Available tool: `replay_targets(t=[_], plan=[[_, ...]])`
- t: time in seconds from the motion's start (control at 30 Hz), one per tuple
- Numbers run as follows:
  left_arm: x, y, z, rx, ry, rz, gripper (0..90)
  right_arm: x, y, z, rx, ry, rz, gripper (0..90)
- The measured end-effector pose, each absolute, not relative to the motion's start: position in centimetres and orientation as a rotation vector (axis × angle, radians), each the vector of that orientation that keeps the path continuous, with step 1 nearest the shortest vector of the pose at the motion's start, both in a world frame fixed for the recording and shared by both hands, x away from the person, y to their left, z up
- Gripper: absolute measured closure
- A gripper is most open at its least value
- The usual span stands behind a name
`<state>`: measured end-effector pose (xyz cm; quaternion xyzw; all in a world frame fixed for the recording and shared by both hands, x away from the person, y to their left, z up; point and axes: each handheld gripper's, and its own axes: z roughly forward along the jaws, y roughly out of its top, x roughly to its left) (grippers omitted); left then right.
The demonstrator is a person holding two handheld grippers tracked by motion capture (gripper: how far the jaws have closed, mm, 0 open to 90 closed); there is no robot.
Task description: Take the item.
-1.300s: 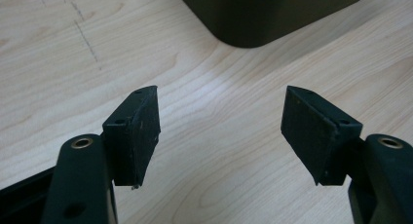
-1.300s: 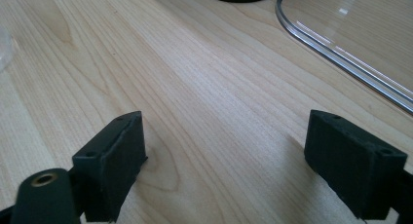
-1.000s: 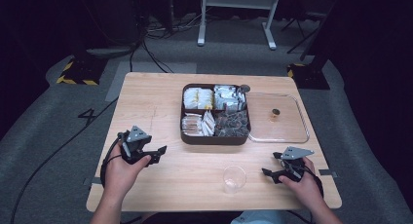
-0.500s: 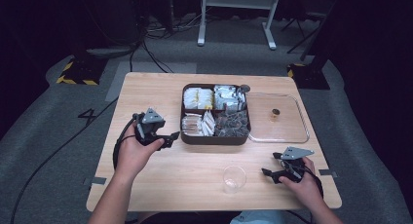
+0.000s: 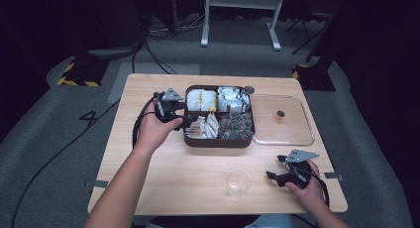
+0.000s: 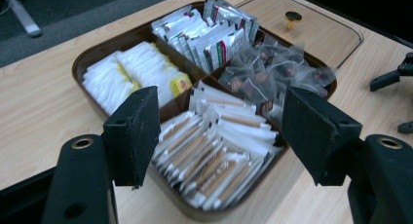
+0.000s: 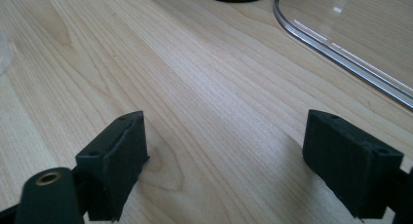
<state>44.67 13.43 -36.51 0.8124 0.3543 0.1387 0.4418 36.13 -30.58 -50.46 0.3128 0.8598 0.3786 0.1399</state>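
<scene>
Left gripper [image 5: 190, 120] sits at the left edge of the brown tray [image 5: 218, 140], centre of the high view, jaws spread wide with nothing between them. Its target, I judge, is the white-and-tan sachets [image 6: 214, 151] in the tray's near-left compartment.

Key relation: in the left gripper view the sachets lie dead ahead and slightly below the fingers [image 6: 134, 134], centred in the gap between the two jaws. They're stacked on edge in a fanned row; each sachet's long axis runs from lower right up toward upper left of that frame, so it's diagonal to the jaw gap, not square to it. No contact yet: the fingers sit just short of the pack, above its near end.

Judgement: a short advance and dip puts the pads around the near sachets; a little wrist roll would help pinch across the thin faces and not several at once.

Right gripper [image 5: 281, 168] is parked lower right of the high view, resting by the clear cup [image 5: 238, 181], well apart from the tray. Also wide open and empty; its own view shows bare table [image 7: 195, 87] and the edge of the clear lid [image 7: 341, 48]. Left hand is clearly the nearer one.
</scene>
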Motion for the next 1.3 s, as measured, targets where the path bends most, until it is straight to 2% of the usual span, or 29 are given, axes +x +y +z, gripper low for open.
replay_targets(t=[0.13, 0.27, 0.7, 0.8, 0.83, 0.9, 1.13, 1.3], plan=[[45.9, 12.8, -36.6, 1.978, 0.87, 0.303, 31.3, 36.1, -30.6, -50.5, 0.902, 2.486, 1.094, 16.5], [47.9, 11.8, -36.6, 2.018, 0.872, 0.35, 31.4, 36.2, -30.5, -50.5, 0.904, 2.486, 1.095, 16.5], [53.1, 9.1, -38.7, 2.099, 0.913, 0.348, 33.5, 36.2, -30.5, -50.5, 0.904, 2.485, 1.094, 16.5], [53.8, 8.9, -39.2, 2.103, 0.916, 0.336, 36.9, 36.2, -30.5, -50.5, 0.903, 2.485, 1.093, 16.5], [54.2, 8.8, -39.5, 2.089, 0.928, 0.296, 41.1, 36.2, -30.5, -50.5, 0.903, 2.485, 1.093, 16.5], [54.9, 8.6, -40.1, 2.08, 0.937, 0.247, 43.1, 36.2, -30.5, -50.5, 0.906, 2.485, 1.094, 16.5], [56.6, 8.3, -41.3, 2.09, 0.929, 0.247, 46.5, 36.2, -30.5, -50.5, 0.906, 2.483, 1.093, 16.5], [57.6, 7.4, -42.0, 2.135, 0.95, 0.221, 52.3, 36.2, -30.5, -50.5, 0.906, 2.483, 1.093, 16.5]])
